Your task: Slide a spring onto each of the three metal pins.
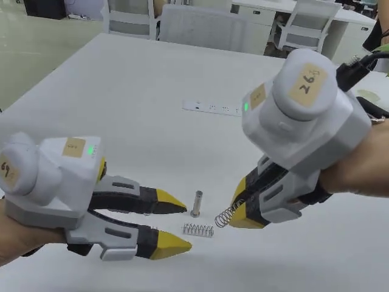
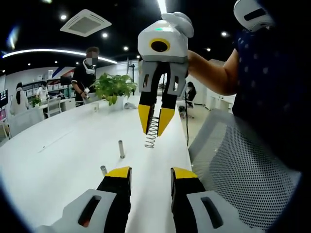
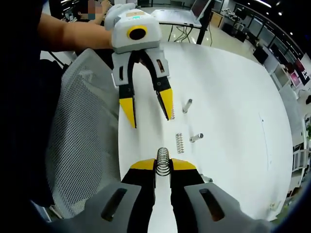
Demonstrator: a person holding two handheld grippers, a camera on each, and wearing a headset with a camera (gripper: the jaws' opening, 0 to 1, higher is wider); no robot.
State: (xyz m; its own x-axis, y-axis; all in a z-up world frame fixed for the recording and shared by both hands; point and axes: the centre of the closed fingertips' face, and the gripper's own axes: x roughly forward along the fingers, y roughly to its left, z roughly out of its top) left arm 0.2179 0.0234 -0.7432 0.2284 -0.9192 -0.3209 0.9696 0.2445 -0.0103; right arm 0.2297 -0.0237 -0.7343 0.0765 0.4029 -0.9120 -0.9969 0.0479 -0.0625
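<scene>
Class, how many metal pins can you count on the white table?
2. One pin is beside the loose spring; the second pin is by a jaw tip of the left gripper. Another may be hidden behind the grippers.

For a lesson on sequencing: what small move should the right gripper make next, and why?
Probably shift the right gripper toward the upright silver metal pin, lining its thin coiled wire spring above the pin's top; the spring hangs beside the pin, not yet threaded.

light: bright, even, from ceiling strip [image 2: 161, 6] | shadows: soft, faint on white worktop [image 1: 121, 91] | glare: none | focus: sharp | edges: gripper views fisheye-bent
</scene>
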